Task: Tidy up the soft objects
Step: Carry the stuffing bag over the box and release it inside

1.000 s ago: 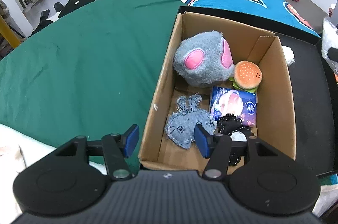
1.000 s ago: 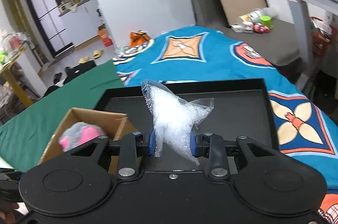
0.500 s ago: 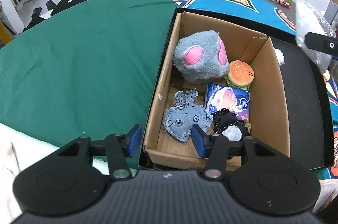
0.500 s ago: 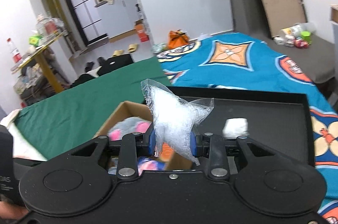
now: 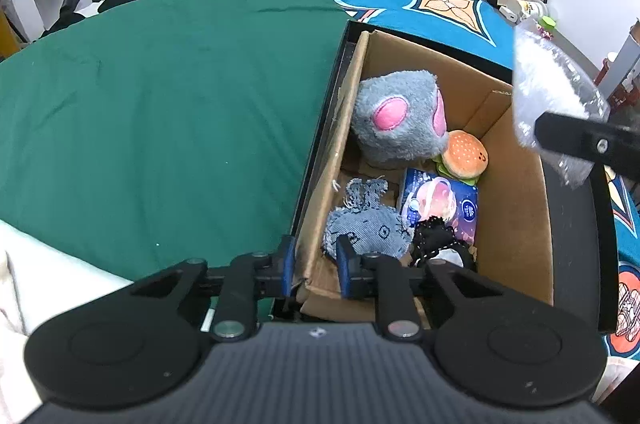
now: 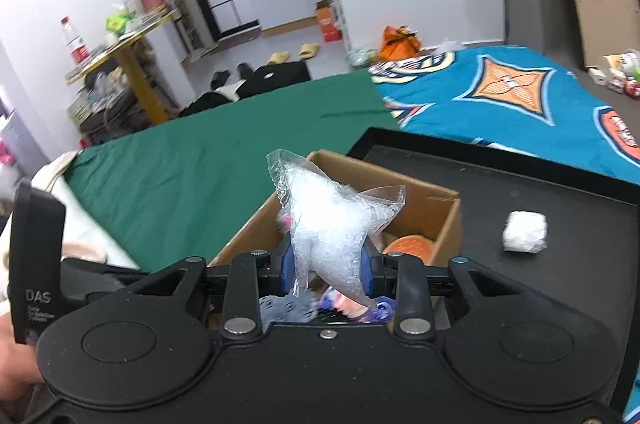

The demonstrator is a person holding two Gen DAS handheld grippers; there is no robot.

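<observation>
A cardboard box (image 5: 516, 207) stands on a black tray (image 5: 576, 224). It holds a grey plush with pink ears (image 5: 396, 119), a burger plush (image 5: 466, 153), a denim bunny (image 5: 366, 224), a blue packet (image 5: 440, 199) and a black bundle (image 5: 436, 240). My left gripper (image 5: 312, 266) is shut on the box's near left wall. My right gripper (image 6: 328, 270) is shut on a clear bag of white filling (image 6: 330, 228), held above the box (image 6: 400, 191). The bag also shows in the left wrist view (image 5: 548, 99).
A white wad (image 6: 524, 232) lies on the black tray (image 6: 560, 191) right of the box. Green cloth (image 5: 160, 103) covers the surface to the left, a blue patterned cloth (image 6: 500, 95) lies behind. Room clutter stands far off.
My left gripper has closed onto the box's near left wall. My right gripper has carried the bag leftward to above the box.
</observation>
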